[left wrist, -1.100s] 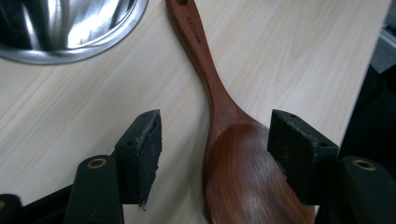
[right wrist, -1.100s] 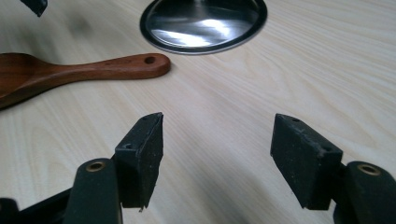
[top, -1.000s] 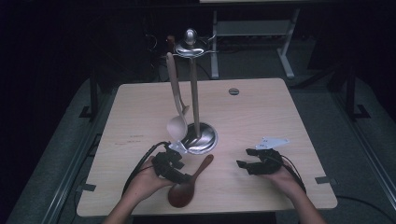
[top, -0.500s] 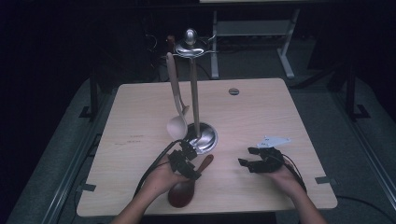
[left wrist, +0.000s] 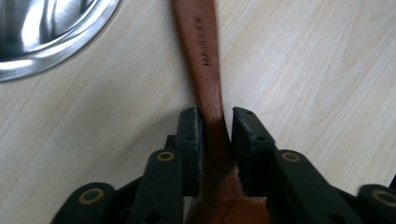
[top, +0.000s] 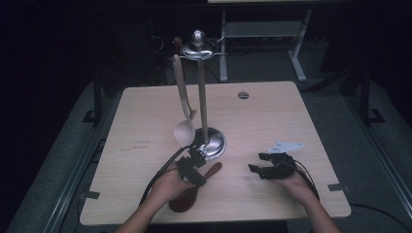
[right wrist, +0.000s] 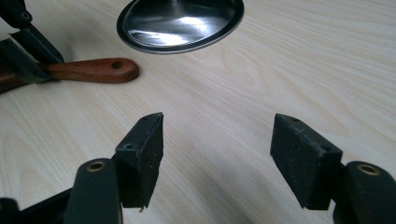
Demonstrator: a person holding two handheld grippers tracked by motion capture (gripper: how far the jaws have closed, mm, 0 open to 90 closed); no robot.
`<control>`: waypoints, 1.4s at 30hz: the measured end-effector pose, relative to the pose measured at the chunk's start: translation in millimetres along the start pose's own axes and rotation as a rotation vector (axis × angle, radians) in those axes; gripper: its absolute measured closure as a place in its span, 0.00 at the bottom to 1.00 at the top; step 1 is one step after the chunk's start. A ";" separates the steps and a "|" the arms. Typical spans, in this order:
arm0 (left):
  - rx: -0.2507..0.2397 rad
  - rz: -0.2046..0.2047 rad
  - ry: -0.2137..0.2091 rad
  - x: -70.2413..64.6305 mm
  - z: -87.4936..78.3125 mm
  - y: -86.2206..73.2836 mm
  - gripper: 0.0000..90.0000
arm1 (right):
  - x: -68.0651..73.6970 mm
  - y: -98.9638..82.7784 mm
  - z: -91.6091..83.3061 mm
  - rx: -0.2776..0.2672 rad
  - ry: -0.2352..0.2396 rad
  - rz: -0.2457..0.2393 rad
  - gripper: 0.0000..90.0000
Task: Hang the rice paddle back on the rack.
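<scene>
Table right half: left bare, open to passage.
Centre: blocked by the utensil stand and its hanging pale spoon.
Front left: crossed by the dark spoon.

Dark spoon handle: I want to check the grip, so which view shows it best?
The left gripper view: the dark spoon handle fills the middle, pinched between the left gripper's jaws. The right gripper view shows its holed end lying on the table. The high view shows it small, partly under the hand.
</scene>
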State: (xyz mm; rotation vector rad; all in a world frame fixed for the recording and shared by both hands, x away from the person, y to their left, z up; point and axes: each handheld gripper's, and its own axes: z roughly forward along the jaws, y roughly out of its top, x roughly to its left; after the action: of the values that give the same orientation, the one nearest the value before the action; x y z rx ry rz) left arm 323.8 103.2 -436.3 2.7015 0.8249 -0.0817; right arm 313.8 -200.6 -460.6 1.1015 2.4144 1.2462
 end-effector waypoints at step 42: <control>-0.320 0.003 -0.121 10.0 -55.0 -34.0 0.87 | -5.8 -0.6 0.7 -0.029 -0.002 0.054 0.38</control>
State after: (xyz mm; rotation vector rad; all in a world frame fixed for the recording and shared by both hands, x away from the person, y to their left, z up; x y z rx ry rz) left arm 311.2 152.4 -395.1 2.3728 0.7288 -0.1014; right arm 317.9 -204.4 -462.3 1.1665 2.3725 1.2922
